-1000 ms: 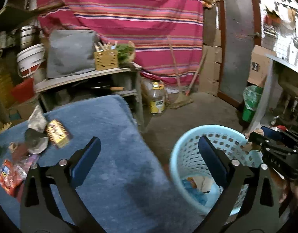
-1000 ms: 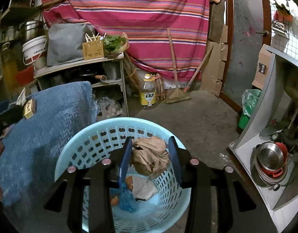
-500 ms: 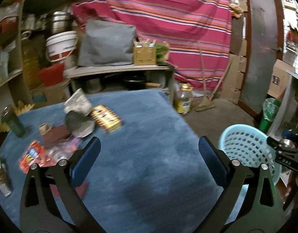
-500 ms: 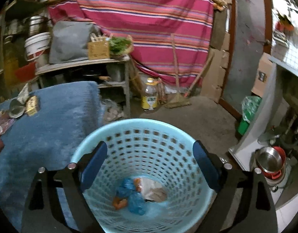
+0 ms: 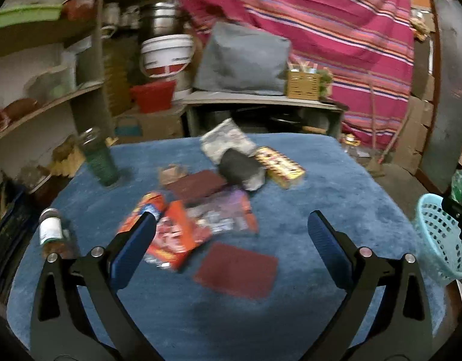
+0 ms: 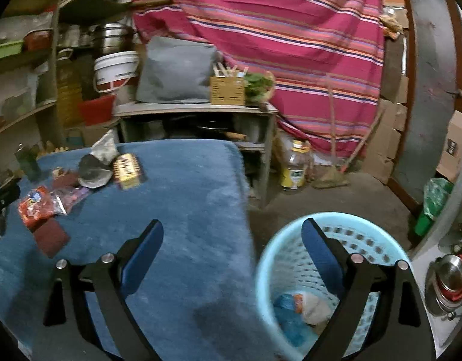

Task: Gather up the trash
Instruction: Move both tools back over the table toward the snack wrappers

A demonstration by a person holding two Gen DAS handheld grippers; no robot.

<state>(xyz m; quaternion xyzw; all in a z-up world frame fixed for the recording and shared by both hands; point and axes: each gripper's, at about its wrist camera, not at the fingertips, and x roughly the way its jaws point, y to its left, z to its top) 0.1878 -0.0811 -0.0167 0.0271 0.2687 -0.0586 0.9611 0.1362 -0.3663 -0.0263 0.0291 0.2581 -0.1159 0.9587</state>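
A pink striped cloth point(image 6: 276, 30) hangs across the back wall. Below it to the left stands a grey shelf unit point(image 6: 194, 126) with a grey cushion point(image 6: 175, 70) on top. Further left of the cloth, wooden shelves point(image 5: 44, 60) hold pots. To its right, cardboard boxes point(image 6: 387, 132) flank a dark door point(image 6: 426, 90) over bare concrete floor point(image 6: 336, 204).

The right gripper point(image 6: 232, 242) is seen with its jaws opening wide and nothing held between them. One blue pad hangs over the blue-carpeted table point(image 6: 182, 210), the other over the light blue basket point(image 6: 366, 240), which is set on the floor just off the table's right edge. Some crumpled trash point(image 6: 300, 313) is piled at the basket's bottom. Wrappers point(image 6: 41, 204), a maroon pad point(image 6: 51, 237) and a gold box point(image 6: 128, 170) are scattered near the table's far left corner. A green bottle point(image 6: 27, 161) is stood at that corner.
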